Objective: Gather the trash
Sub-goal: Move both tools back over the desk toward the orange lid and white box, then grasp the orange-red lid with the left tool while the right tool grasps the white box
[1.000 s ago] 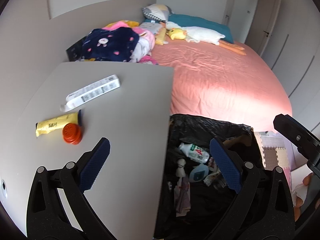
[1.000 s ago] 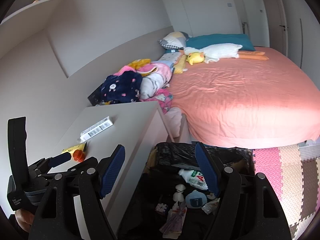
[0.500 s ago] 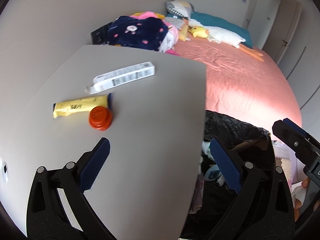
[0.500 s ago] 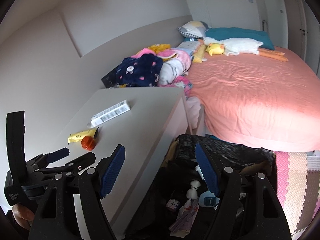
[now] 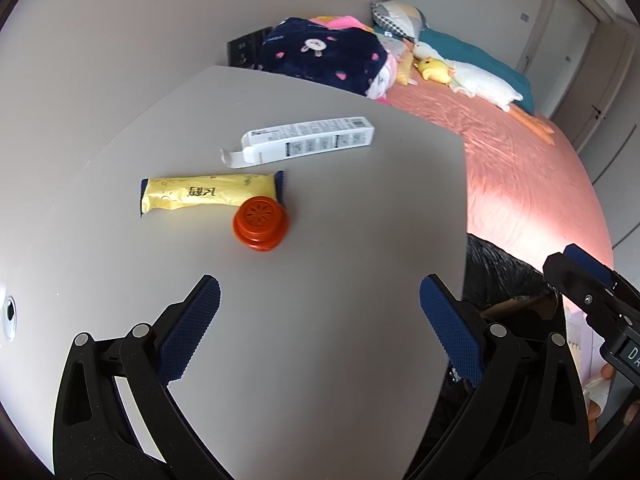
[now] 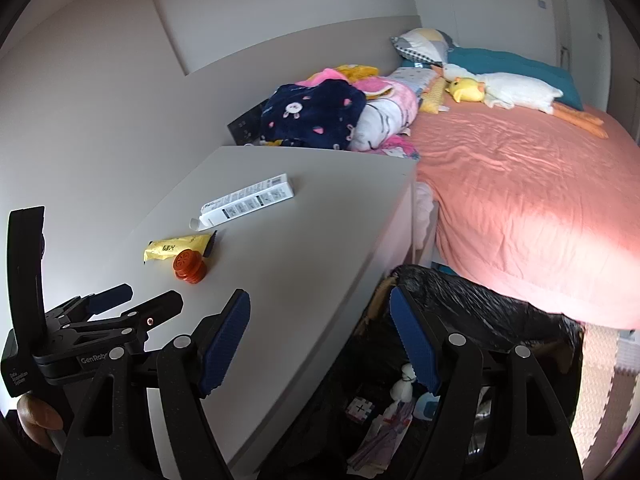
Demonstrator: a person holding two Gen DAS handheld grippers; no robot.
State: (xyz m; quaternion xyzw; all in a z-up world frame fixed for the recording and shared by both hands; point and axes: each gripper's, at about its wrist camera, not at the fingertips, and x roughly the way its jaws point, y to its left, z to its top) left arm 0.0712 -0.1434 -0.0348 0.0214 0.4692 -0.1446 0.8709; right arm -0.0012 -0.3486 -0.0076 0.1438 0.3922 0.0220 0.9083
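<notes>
On the grey table (image 5: 340,208) lie an orange cap (image 5: 261,225), a yellow snack wrapper (image 5: 208,196) and a white carton (image 5: 310,142). My left gripper (image 5: 320,330) is open and empty, hovering over the table just short of the cap. My right gripper (image 6: 320,344) is open and empty, over the table's right edge and the black trash bag (image 6: 472,304). The cap (image 6: 189,266), wrapper (image 6: 176,249) and carton (image 6: 248,199) also show in the right wrist view, with the left gripper (image 6: 134,300) near them. The bag (image 6: 472,304) holds several pieces of trash.
A bed with a pink sheet (image 6: 520,184) stands right of the table, with piled clothes (image 6: 320,116), pillows and a duck plush (image 6: 500,88). Foam floor mats (image 6: 600,392) lie beside the bag. A wall runs along the table's left.
My left gripper has swung left from over the trash bag to over the table, closer to the cap and wrapper. My right gripper has shifted left a little. Both stay open.
</notes>
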